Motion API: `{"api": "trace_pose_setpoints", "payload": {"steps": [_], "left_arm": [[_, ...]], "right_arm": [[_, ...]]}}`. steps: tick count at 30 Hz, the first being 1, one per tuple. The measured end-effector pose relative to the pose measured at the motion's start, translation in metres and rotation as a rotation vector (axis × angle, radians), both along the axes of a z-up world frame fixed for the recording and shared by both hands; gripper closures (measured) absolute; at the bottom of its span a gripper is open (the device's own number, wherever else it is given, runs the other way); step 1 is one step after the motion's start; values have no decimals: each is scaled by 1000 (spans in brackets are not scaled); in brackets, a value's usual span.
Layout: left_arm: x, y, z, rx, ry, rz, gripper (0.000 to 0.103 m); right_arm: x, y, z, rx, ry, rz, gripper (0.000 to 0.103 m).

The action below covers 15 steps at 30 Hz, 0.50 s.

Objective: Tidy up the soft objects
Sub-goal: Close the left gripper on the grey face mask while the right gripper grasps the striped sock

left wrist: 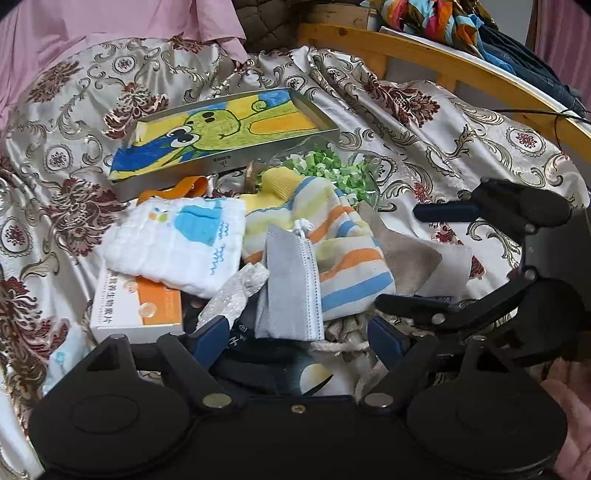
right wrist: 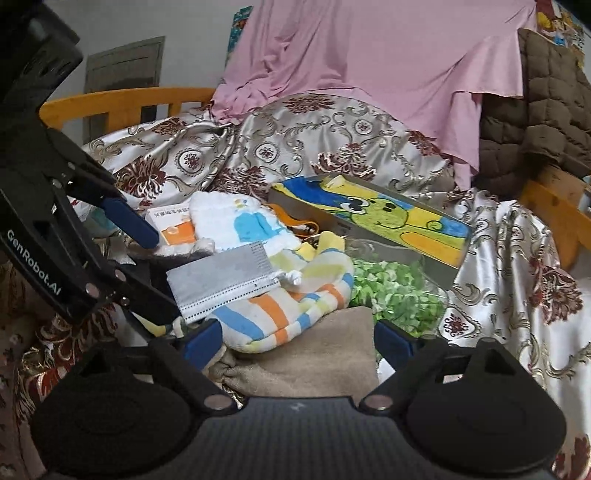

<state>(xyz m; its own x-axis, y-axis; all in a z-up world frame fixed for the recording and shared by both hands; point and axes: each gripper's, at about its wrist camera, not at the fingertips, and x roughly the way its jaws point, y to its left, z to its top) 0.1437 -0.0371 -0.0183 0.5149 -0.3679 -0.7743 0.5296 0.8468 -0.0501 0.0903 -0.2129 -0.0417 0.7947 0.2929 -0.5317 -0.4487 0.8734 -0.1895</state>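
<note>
Left wrist view: the left gripper (left wrist: 301, 338) stands wide open, gripping nothing, above a grey face mask (left wrist: 291, 284); a striped cloth (left wrist: 347, 266) lies at one o'clock.

Right wrist view: the right gripper (right wrist: 299, 341), wide open and empty, hovers over a beige towel (right wrist: 325, 354), striped cloth at twelve o'clock.

A bed is covered by a cream satin bedspread (left wrist: 424, 107) patterned with dark red flowers and gold scrolls, heavily creased, ahead of and around the jaws. A yellow wooden bed rail (left wrist: 436, 55) with slats is seen beyond the jaws at the far edge. A pink sheet (right wrist: 388, 62) is draped over bulky furniture behind the bed. A brown quilted blanket (right wrist: 546, 107) is piled beside it. A grey-white wall (right wrist: 159, 22) carries a grey panel (right wrist: 123, 64). Soft, even light is present.
</note>
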Motion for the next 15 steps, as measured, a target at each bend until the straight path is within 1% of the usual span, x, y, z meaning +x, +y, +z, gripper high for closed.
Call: {"api": "trace_pose_setpoints", "payload": {"steps": [3,6,7,8,9,10,12,14,15], "left_arm": [[8,-2,-3,-10,25,9,24],[15,-4,-6,-20,46,15,30],[17,-5,-7,-22,54,18,36],[20,-5,-9,-22,62,27,45],[23,-4,-11,-21,67,34,49],[26,-4,-13,-22,78,41,52],[30,-1,-17,-35,101,53,54],[34,1,-19,-49,117,70,62],[35,2,-20,-54,121,77,63]], "right_arm": [[3,0,-4,0,8,9,21],[5,1,-8,-3,15,17,23],[6,2,-9,-2,15,21,24],[6,2,-10,-2,16,25,25],[6,3,-11,-3,16,30,27],[7,3,-11,-4,14,33,28],[9,3,-12,1,14,36,34],[12,3,-13,13,23,37,41],[13,4,-14,17,31,39,42]]}}
